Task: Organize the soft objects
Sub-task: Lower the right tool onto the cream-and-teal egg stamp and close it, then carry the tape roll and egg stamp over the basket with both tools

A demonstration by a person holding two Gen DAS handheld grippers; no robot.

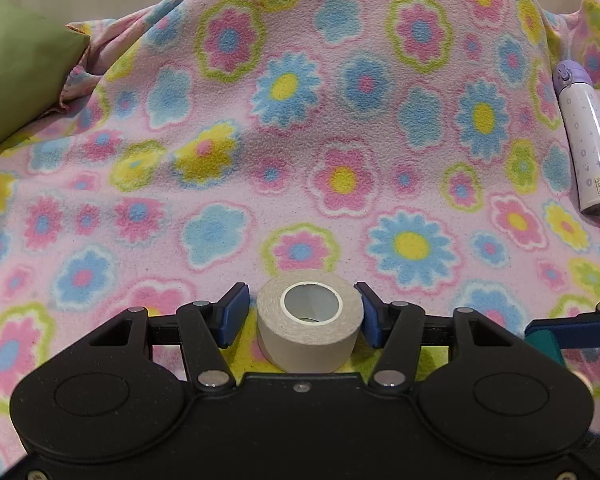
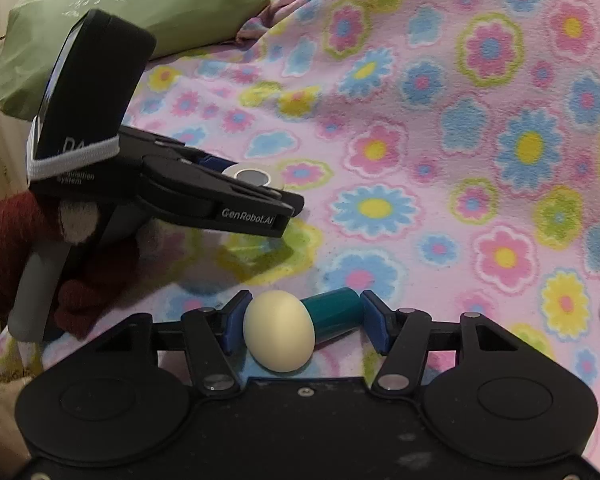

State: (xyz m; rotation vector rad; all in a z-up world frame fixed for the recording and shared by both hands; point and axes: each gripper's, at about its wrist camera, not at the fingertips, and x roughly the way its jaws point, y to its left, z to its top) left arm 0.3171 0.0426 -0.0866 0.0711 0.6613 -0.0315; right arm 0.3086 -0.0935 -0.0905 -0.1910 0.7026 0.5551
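Observation:
My left gripper [image 1: 301, 292] is shut on a beige roll of tape [image 1: 310, 332], which stands upright between the blue pads [image 1: 232, 316]. The right wrist view shows that gripper [image 2: 268, 188] at the left, holding the tape roll [image 2: 252, 178] a little above the flowered fleece blanket [image 2: 440, 140]. My right gripper [image 2: 305, 298] has a cream egg-shaped object [image 2: 278, 330] against its left pad and a teal cylinder [image 2: 334, 314] against its right pad, side by side. Both rest low on the blanket. The teal cylinder [image 1: 544, 342] also shows at the right edge of the left wrist view.
A green pillow [image 2: 140, 8] lies at the back left, also visible as the green pillow [image 1: 16, 68]. A white and purple bottle [image 1: 584, 140] lies on the blanket [image 1: 300, 140] at the right. A dark red fuzzy sleeve [image 2: 8, 240] holds the left gripper's handle.

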